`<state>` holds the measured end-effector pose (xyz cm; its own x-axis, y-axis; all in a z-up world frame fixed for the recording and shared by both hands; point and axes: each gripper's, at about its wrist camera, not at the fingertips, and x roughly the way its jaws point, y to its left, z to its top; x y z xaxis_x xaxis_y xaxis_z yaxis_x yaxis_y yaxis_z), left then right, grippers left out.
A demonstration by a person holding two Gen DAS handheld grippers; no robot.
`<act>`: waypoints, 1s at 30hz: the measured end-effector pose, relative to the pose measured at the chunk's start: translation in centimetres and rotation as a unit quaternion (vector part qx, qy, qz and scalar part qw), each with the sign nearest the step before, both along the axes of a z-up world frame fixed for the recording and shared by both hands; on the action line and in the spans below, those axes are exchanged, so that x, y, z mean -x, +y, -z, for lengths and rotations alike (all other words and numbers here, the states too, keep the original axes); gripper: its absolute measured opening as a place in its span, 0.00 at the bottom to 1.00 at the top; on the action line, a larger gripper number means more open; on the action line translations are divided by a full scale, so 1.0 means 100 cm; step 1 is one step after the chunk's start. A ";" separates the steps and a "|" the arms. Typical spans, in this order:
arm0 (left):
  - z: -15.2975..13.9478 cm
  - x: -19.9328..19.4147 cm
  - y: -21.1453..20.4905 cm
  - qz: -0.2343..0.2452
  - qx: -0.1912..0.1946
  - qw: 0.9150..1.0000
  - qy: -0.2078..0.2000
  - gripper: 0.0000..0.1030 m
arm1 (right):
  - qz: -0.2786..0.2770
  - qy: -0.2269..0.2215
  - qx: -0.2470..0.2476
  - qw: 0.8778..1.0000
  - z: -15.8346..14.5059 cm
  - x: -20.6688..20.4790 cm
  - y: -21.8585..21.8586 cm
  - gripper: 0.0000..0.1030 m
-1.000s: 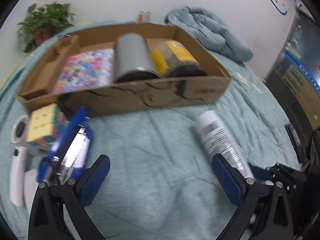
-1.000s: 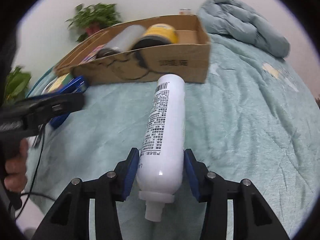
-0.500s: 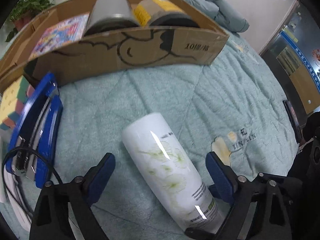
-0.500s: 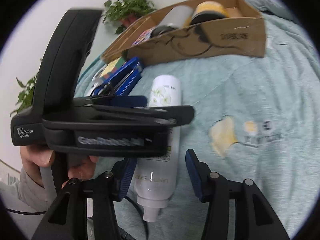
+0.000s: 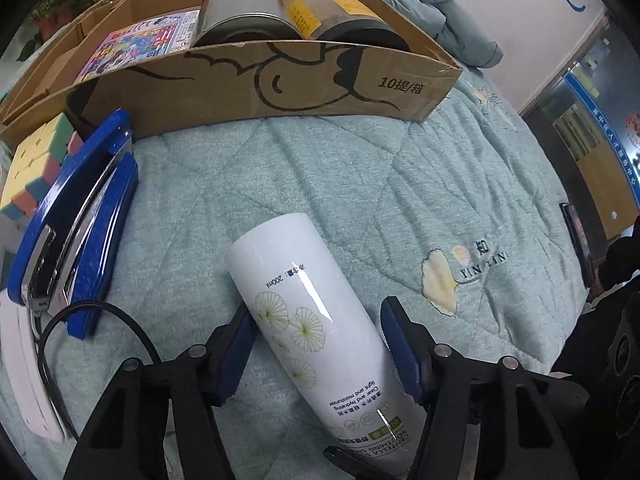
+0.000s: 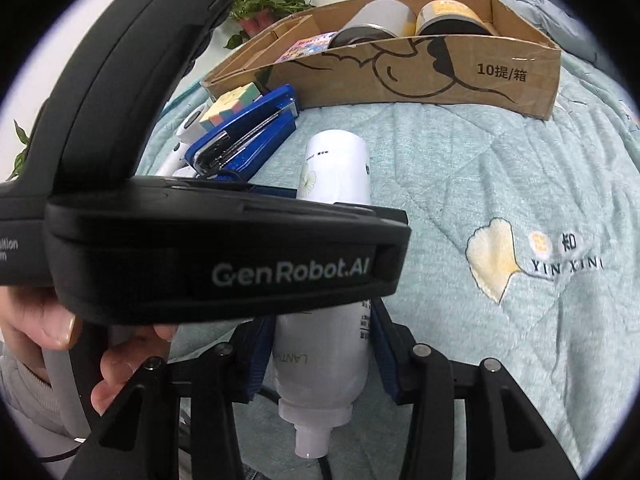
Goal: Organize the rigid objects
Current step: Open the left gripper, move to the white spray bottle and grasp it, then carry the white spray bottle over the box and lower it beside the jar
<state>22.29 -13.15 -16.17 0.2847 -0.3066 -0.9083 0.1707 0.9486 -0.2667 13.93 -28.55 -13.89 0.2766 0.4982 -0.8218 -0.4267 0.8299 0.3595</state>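
Observation:
A white bottle with green flower print lies between both grippers above the teal quilt. My left gripper has closed around its body; the left pad touches it, the right pad stands a little off. My right gripper is shut on the same white bottle near its neck end. The left gripper's black body crosses the right wrist view and hides the bottle's middle. The cardboard box ahead holds two cans and a colourful booklet.
A blue stapler, a colour cube and a white device lie at the left. A black cable loops near the left fingers. A folded blue blanket lies behind the box. A phone lies at the right.
The left gripper moved in over the bottle and its jaws narrowed around it. The right gripper closed on the bottle again after opening half a second ago.

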 end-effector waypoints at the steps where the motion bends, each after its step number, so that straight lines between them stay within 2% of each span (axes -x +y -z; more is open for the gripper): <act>1: -0.002 0.002 0.002 -0.002 0.008 1.000 -0.001 0.57 | 0.001 -0.003 0.000 1.000 -0.001 0.002 -0.001 0.43; 6: -0.026 0.007 0.006 -0.010 0.026 0.999 -0.023 0.54 | 0.012 -0.031 -0.009 0.999 -0.018 0.007 -0.004 0.43; 9: -0.051 0.002 0.007 -0.007 0.035 0.998 -0.044 0.53 | 0.018 -0.061 -0.016 0.998 -0.036 0.006 -0.009 0.43; 16: -0.119 -0.026 -0.012 0.025 0.028 0.993 -0.108 0.52 | 0.038 -0.132 -0.018 0.990 -0.079 -0.016 -0.015 0.43; 23: -0.177 -0.075 -0.025 0.038 0.035 0.988 -0.149 0.51 | 0.052 -0.180 -0.009 0.982 -0.118 -0.059 -0.019 0.43; 30: -0.201 -0.146 -0.049 0.054 0.036 0.986 -0.154 0.51 | 0.067 -0.197 -0.006 0.978 -0.140 -0.108 -0.032 0.43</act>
<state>36.85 -18.03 3.97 0.5063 -0.4109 -0.7582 0.3527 0.9010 -0.2527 24.75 -31.73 0.06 0.6346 0.4450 -0.6319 -0.4217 0.8845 0.1995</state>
